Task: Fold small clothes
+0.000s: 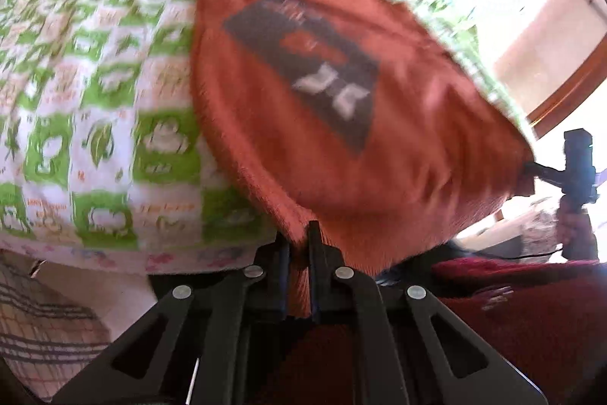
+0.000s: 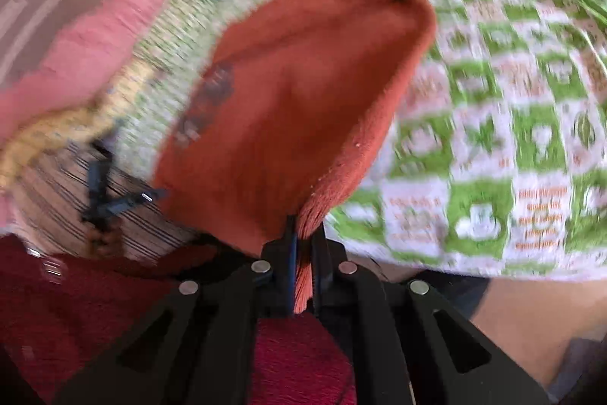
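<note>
**Both grippers clamp the orange garment**

The left gripper point(image 1: 299, 234) and right gripper point(image 2: 305, 226) angle downward, each pinching a bunched corner of the orange garment point(image 1: 322, 124). The cloth stretches between them over the green-checked bedsheet point(image 1: 95, 93). A hand point(image 1: 574, 230) grips the right tool's handle.

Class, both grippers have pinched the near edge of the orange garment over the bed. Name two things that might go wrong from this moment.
1. The left gripper and right gripper each clamp only a narrow bunch of the orange garment, so an edge may slip out.
2. The garment's far end rests on the green-checked bedsheet and might drag or crease, giving an uneven fold.
</note>
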The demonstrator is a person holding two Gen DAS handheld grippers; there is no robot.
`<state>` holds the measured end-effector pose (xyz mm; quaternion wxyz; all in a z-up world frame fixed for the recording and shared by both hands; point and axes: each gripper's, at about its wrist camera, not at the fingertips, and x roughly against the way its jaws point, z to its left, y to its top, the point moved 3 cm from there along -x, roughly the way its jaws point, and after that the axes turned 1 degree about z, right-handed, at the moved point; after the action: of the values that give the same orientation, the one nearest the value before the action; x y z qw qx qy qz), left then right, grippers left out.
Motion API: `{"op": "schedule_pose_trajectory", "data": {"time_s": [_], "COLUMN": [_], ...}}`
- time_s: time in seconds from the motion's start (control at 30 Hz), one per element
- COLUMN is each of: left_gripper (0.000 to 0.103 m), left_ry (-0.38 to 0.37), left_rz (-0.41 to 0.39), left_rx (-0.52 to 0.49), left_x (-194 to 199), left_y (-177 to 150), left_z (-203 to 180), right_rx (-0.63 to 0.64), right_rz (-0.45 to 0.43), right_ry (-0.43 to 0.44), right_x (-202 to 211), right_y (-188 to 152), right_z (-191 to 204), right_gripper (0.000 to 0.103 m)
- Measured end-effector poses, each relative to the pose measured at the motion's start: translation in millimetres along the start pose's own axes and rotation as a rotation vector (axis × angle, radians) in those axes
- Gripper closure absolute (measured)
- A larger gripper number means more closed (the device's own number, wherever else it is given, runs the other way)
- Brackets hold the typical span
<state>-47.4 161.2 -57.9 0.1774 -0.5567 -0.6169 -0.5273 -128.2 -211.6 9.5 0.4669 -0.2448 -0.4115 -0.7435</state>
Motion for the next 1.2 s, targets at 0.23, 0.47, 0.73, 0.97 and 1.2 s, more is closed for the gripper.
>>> {"op": "schedule_pose_trajectory", "data": {"time_s": [0.23,0.47,0.73,0.97,1.2], "left_gripper": [0.097,0.097,0.097,0.098,0.098], "left_ry": [-0.098,-0.027,0.050,0.084,0.090], "left_rz": [-0.183,-0.295,-0.344,-0.354,-0.359], "left_rx": [0.017,0.003,0.024,0.021,0.060], "left_x": [44,44,14,-1,-19], "left_y": [49,110,170,211,253], "left_z": [-5,3,13,21,39], "right_rx": [0.001,-0.020,-0.009,0.011,-0.003], "right_rz": [-0.161,-0.280,-0.370,-0.399,-0.407], "right_ry": [0.111,0.064,-0.074,-0.102,-0.119], "right_x": [27,26,16,4,-10], "right_y": [35,67,128,177,219], "right_z": [9,3,-22,-33,-53], "right_gripper": [0.096,0.096,0.096,0.096,0.096]}}
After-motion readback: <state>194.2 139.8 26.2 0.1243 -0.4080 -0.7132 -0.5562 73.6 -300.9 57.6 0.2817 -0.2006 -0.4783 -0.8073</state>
